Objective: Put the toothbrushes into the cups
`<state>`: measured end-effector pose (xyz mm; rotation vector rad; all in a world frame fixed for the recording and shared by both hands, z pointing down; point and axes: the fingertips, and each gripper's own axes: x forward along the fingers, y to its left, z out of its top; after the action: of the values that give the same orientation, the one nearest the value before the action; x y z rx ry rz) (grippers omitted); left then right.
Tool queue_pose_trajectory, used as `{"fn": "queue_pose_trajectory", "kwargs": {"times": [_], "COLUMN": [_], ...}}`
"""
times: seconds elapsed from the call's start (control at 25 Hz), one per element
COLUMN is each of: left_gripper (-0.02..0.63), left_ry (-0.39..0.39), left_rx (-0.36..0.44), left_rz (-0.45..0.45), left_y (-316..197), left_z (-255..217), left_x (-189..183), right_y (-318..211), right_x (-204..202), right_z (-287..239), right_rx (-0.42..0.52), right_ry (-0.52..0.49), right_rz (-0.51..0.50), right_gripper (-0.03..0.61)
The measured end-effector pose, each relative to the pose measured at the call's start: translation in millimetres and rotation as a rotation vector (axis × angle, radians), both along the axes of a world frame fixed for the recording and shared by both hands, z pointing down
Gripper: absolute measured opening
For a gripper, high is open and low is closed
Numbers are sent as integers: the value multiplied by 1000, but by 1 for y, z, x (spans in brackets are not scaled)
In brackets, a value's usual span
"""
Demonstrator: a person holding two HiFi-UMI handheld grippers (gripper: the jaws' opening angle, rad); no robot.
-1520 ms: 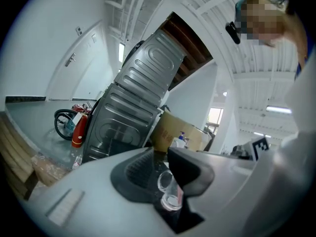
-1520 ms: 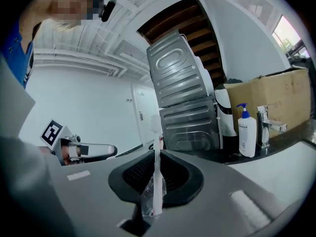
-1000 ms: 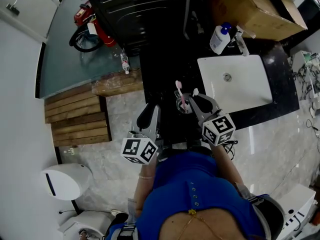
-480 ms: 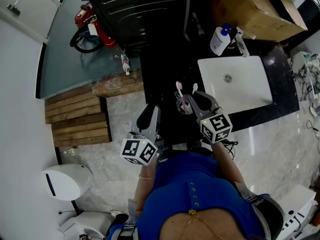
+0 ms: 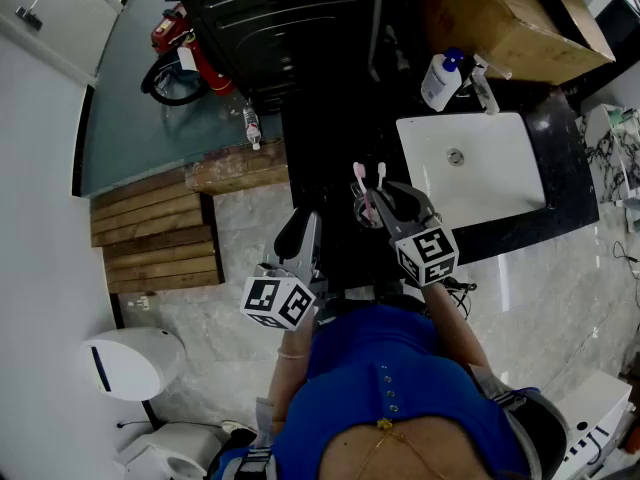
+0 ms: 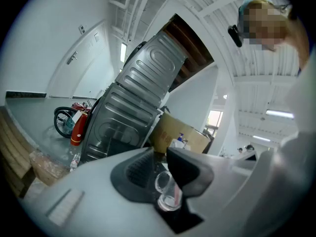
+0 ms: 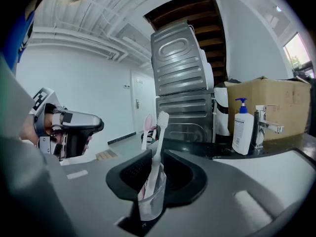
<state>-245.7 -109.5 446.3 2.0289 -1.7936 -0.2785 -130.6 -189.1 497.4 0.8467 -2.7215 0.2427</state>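
Between the jaws of the right claw (image 7: 157, 157), which are opening and press on nothing, a clear cup (image 7: 150, 204) stands on the black table (image 5: 325, 168). It holds a white toothbrush (image 7: 161, 122) and a pink toothbrush (image 7: 147, 123) just to its left. Off to that claw's left, the left claw (image 6: 159, 158) sits closed around a second cup (image 6: 167, 194), its jaws only narrowly apart. A soap bottle (image 7: 241, 127) stands ahead on the right claw's right.
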Motion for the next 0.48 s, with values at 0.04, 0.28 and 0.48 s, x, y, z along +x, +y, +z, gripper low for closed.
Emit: {"fn": "queue_pose_trajectory", "kwargs": {"times": [0.04,0.28,0.48], "left_gripper": [72,72,74], "left_ry": [0,-2,-5], "left_rx": [0,2,-5], "left_rz": [0,7,28], "left_y": [0,1,-2], "left_z": [0,1,2], "left_x": [0,1,7], "right_y": [0,3,3], "right_x": [0,-1,3], "right_z": [0,0,-6], "right_rx": [-1,-22,-22], "right_ry": [-1,-11,-27], "right_rz": [-1,-7,-4], "right_gripper": [81,101,110]}}
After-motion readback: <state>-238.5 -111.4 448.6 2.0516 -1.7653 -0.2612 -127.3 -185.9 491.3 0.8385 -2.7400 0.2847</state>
